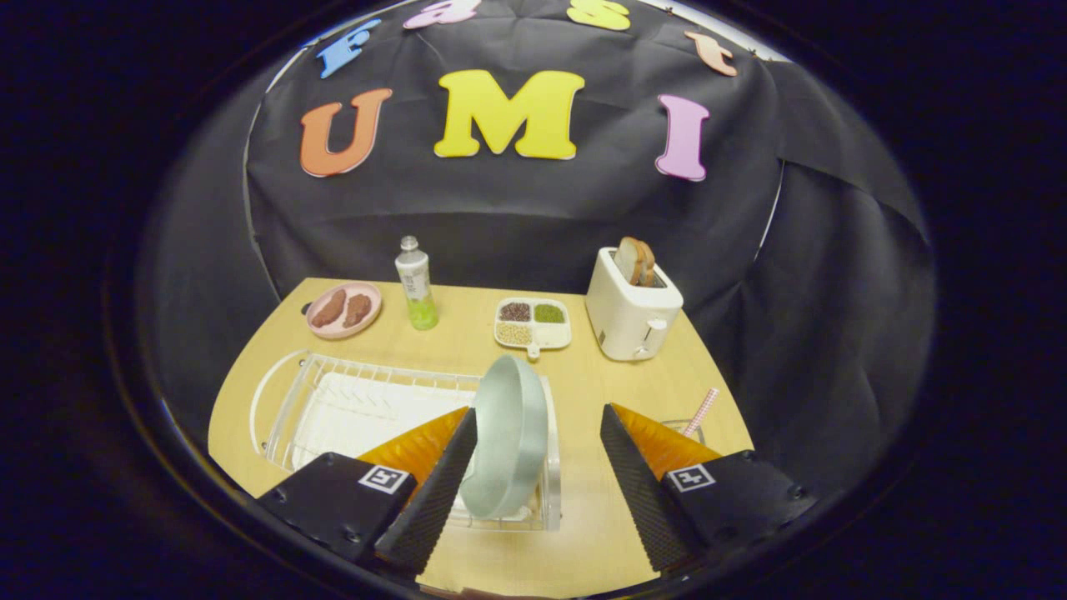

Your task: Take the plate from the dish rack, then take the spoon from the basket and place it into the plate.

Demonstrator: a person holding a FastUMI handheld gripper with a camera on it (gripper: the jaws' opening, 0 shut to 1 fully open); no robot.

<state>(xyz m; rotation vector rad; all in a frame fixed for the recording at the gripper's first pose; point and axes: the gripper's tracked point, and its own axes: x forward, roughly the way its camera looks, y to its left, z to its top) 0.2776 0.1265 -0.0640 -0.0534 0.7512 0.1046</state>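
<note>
While the pale green round plate [508, 433] is standing on edge at the near right end of the white wire dish rack [367, 400], I am holding the gripper [538, 475] spread wide and gripping nothing. The plate is sitting between the fingers, close against the left finger's ribbed black pad [438, 487] and well apart from the right one; I cannot tell whether the left pad is actually touching the rim. Standing upright in the rack is offering me a thin edge to pinch, which I judge is why I am lining up with the jaws straddling it. The first step, lifting the plate out, is not yet done.

Beyond the right finger, a pink checked handle [702, 412] is poking up from what looks like a small container [685, 429]. I am taking that for the spoon in its basket, but the finger is hiding most of it and I cannot confirm either.

Further back on the light wooden table [583, 375] are standing a pink plate with two brown pieces of food [343, 309], a clear bottle with green liquid [416, 293], a white divided tray of beans and grains [533, 322], and a white toaster with bread in its slot [633, 310]. The rack's near edge is being cut off behind the left finger.
</note>
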